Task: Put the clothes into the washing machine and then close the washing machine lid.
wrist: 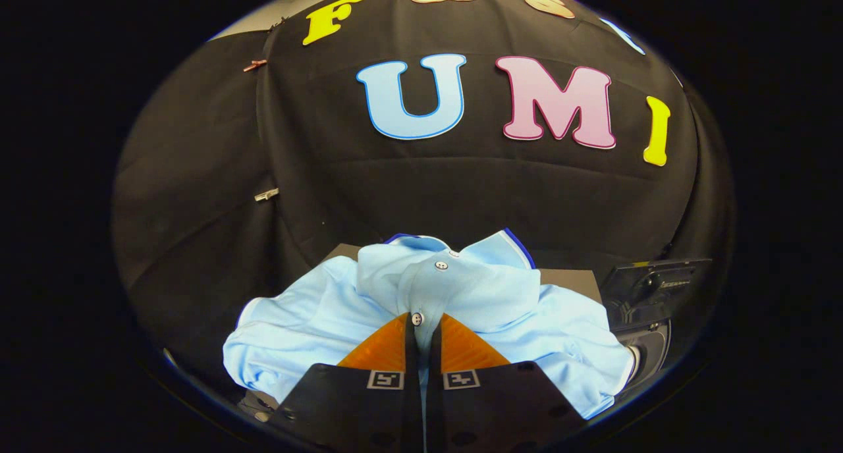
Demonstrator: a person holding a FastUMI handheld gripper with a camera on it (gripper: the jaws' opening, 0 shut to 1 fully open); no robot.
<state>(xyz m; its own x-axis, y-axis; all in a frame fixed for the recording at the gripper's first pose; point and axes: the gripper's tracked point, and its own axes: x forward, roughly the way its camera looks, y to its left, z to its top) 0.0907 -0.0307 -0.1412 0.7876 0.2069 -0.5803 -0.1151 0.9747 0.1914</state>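
Observation:
A light blue polo shirt (pixel 316 321) with a dark-trimmed collar and small buttons hangs bunched up in front of me, lifted off the surface. My gripper (pixel 421 321) is shut on the shirt, pinching the button placket between its two fingers just below the collar. The cloth spreads to both sides of the fingers and hides what lies beneath. To the right of the shirt stands the washing machine (pixel 649 308), a dark unit with its lid raised and part of the round opening showing.
A grey board or table top (pixel 570 282) shows behind the shirt. The black booth cloth hangs close behind and to the left, held by small clips (pixel 266 194).

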